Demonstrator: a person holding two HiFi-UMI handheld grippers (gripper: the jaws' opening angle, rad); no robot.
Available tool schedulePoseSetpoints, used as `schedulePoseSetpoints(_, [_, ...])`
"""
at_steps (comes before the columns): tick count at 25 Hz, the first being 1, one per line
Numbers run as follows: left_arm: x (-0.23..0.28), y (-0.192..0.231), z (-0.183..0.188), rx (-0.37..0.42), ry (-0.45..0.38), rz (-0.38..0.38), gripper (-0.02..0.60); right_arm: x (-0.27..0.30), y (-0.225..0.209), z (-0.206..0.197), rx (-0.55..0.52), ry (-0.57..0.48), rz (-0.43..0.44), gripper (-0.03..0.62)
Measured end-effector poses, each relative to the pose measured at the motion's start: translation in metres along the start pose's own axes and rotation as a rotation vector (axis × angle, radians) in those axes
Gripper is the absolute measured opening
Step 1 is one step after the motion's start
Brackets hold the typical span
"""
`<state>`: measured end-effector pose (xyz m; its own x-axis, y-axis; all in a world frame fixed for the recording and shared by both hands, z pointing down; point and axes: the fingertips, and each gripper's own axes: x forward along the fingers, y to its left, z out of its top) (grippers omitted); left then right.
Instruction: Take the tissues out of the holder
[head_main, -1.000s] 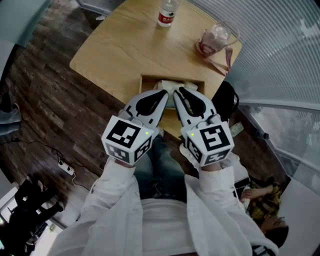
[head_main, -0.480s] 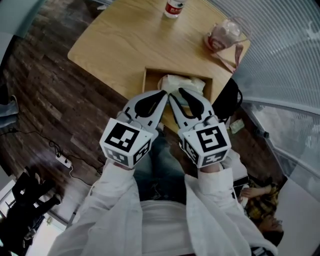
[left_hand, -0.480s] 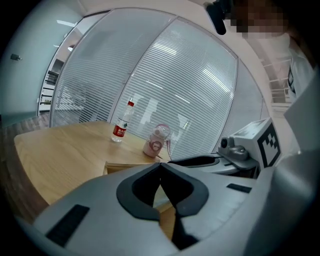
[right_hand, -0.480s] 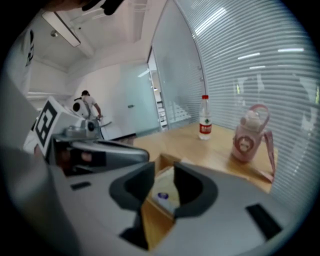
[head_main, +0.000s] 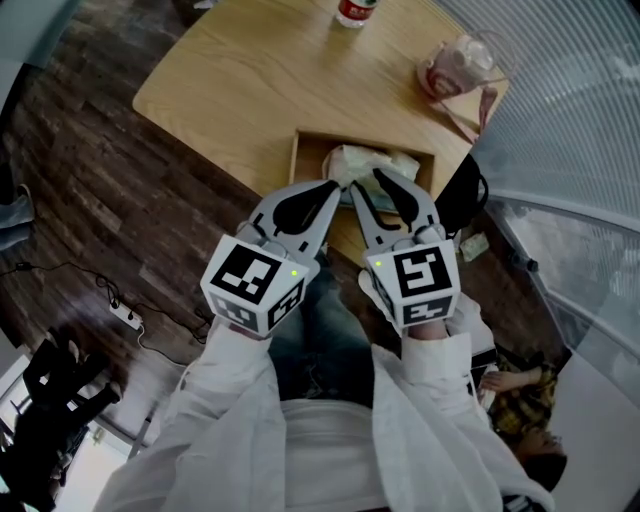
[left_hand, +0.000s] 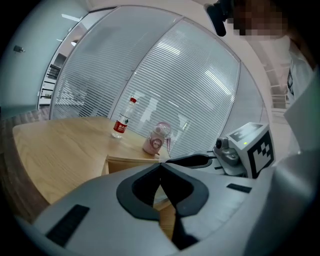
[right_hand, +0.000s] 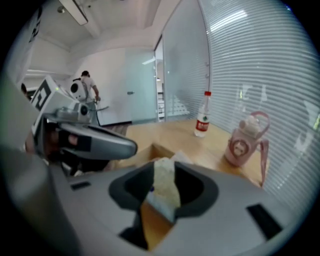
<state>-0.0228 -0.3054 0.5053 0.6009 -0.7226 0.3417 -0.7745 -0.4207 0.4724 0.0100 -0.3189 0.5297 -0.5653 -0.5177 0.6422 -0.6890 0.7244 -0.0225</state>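
Note:
A wooden tissue holder (head_main: 305, 160) stands at the near edge of the table, with crumpled white tissues (head_main: 372, 158) in it. My right gripper (head_main: 366, 182) is over the holder's near side and its jaws are opening. In the right gripper view a tissue (right_hand: 164, 192) stands in the gap between them, and the pads do not press on it. My left gripper (head_main: 337, 187) hangs just to the left with its tips together and nothing in them. Its fingertips (left_hand: 160, 165) meet in front of the holder (left_hand: 127, 162).
A water bottle (head_main: 355, 10) and a pink flask (head_main: 455, 68) with a strap stand at the table's far side. A black bag (head_main: 458, 198) sits right of the holder. A power strip (head_main: 128, 320) lies on the dark wooden floor. A person (right_hand: 89, 89) stands far back.
The right gripper's jaws have spread from nearly together to wide apart. Both grippers have edged forward towards the holder. The left gripper has stayed closed.

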Motion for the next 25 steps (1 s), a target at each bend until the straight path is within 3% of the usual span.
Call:
schedulePoseSetpoints(8, [0.006, 0.005, -0.002, -0.01, 0.016, 0.006, 0.009, 0.01, -0.002, -0.008, -0.036, 0.051, -0.015, 0.11])
schedulePoseSetpoints(18, [0.012, 0.0, -0.003, -0.042, 0.024, -0.019, 0.009, 0.013, 0.003, -0.013, 0.01, 0.077, 0.047, 0.107])
schedulePoseSetpoints(25, [0.016, -0.002, -0.004, -0.059, 0.024, -0.025, 0.009, 0.013, 0.002, -0.016, -0.003, 0.082, 0.058, 0.023])
